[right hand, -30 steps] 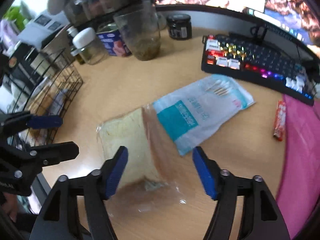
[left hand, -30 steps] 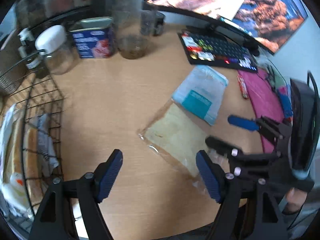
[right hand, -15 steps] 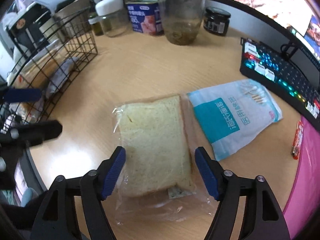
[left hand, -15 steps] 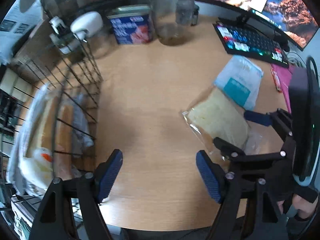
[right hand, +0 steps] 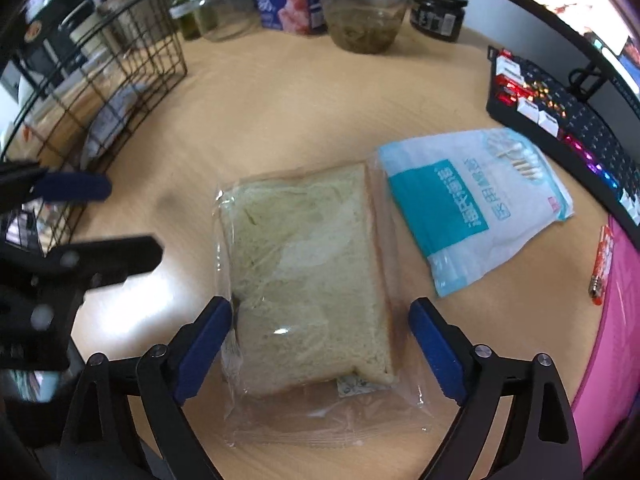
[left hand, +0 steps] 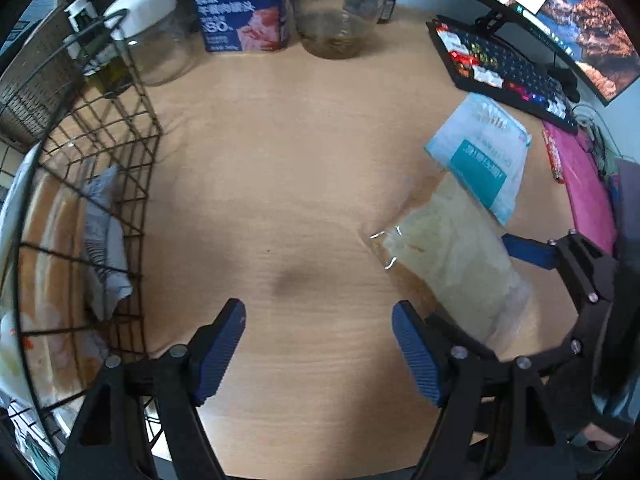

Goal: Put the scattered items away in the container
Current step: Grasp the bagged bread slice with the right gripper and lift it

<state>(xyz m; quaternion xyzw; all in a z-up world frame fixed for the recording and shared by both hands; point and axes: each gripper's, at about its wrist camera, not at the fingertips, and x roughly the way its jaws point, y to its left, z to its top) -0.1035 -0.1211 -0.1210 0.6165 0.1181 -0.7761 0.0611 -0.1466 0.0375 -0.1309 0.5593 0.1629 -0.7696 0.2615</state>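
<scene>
A slice of bread in a clear bag (right hand: 308,268) lies on the wooden desk; it also shows in the left wrist view (left hand: 452,256). My right gripper (right hand: 320,352) is open, its fingers on either side of the bread's near end. A white and teal cotton swab packet (right hand: 472,204) lies beside the bread on the right. The black wire basket (right hand: 120,92) stands at the left with packaged items inside. My left gripper (left hand: 320,348) is open and empty over bare desk, between the basket (left hand: 120,184) and the bread.
Jars (right hand: 364,4), a blue tin (right hand: 288,0) and a dark jar (right hand: 438,10) stand along the back. A lit keyboard (right hand: 568,116) is at the right. A red stick (right hand: 600,264) lies by a pink mat (right hand: 616,320).
My right gripper has moved forward and down over the bread, now straddling its near end. My left gripper has swung left toward the basket and stays open.
</scene>
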